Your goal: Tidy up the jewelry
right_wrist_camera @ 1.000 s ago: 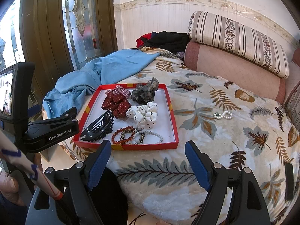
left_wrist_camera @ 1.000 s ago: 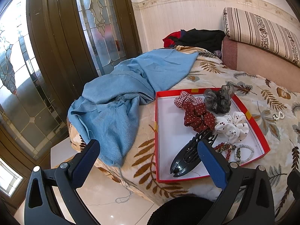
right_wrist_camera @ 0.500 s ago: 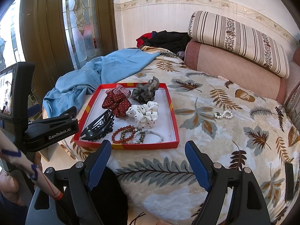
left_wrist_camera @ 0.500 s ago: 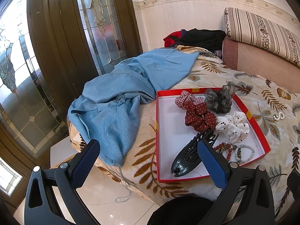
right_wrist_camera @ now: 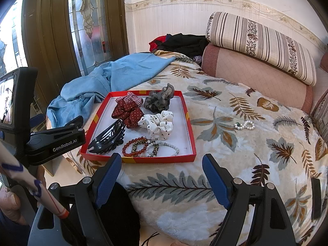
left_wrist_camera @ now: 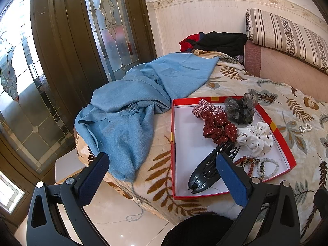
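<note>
A red tray [right_wrist_camera: 155,160] [left_wrist_camera: 284,143] sits on the leaf-patterned bed. It holds a black hair claw [right_wrist_camera: 108,137] [left_wrist_camera: 207,172], several scrunchies including a white dotted one [right_wrist_camera: 158,124] [left_wrist_camera: 256,137], and several bead bracelets [right_wrist_camera: 149,146] [left_wrist_camera: 259,167]. A pearl bracelet [right_wrist_camera: 244,125] [left_wrist_camera: 305,127] lies loose on the blanket right of the tray. My left gripper [left_wrist_camera: 162,176] is open and empty, at the bed's near-left edge. My right gripper [right_wrist_camera: 162,176] is open and empty, in front of the tray.
A blue cloth [left_wrist_camera: 131,112] [right_wrist_camera: 98,90] drapes over the bed's left corner. Dark clothes [right_wrist_camera: 182,43] lie at the far end by a striped bolster [right_wrist_camera: 262,43]. Glass doors [left_wrist_camera: 61,61] stand left. The left gripper body [right_wrist_camera: 55,141] shows at the right view's left.
Both views shift only slightly; the tray appears a little lower and closer. No object has moved and both grippers stay open.
</note>
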The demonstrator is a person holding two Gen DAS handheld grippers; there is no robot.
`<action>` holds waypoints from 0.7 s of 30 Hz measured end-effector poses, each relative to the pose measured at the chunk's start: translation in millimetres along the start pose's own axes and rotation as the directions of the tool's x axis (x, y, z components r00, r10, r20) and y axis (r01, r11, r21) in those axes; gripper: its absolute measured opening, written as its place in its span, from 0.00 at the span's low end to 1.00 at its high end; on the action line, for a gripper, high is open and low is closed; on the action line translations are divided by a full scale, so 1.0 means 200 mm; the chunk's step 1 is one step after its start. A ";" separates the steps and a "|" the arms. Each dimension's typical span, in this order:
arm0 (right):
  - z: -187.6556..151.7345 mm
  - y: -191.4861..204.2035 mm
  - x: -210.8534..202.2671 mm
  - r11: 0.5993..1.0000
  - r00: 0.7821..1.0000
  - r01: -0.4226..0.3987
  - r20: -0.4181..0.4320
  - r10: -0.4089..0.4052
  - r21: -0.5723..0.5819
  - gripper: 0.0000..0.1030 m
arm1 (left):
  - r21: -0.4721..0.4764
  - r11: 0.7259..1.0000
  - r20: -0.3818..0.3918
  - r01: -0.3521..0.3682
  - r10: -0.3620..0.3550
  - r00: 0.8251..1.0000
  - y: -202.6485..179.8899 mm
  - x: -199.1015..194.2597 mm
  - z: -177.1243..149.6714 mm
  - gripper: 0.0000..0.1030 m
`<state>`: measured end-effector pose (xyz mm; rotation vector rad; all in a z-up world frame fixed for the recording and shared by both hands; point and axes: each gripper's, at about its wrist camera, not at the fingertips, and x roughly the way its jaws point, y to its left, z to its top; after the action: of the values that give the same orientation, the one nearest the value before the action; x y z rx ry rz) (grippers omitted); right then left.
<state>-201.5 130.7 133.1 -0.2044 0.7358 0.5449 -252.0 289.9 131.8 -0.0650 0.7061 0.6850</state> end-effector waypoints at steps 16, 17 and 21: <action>0.00 0.00 0.00 1.000 1.000 0.001 0.000 -0.001 -0.001 0.82 | -0.003 1.000 0.000 -0.001 0.001 1.000 0.01 0.00 0.00 1.00; 0.00 0.00 0.00 1.000 1.000 0.001 0.001 -0.001 -0.001 0.82 | -0.004 1.000 0.000 -0.001 0.001 1.000 0.01 0.00 -0.01 1.00; 0.00 0.00 0.00 1.000 1.000 0.000 0.000 0.000 0.000 0.82 | -0.005 1.000 0.001 -0.002 0.002 1.000 0.02 0.00 0.00 1.00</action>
<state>-201.9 130.9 133.6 -0.2044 0.7353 0.5448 -253.9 292.4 131.1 -0.0680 0.7035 0.6890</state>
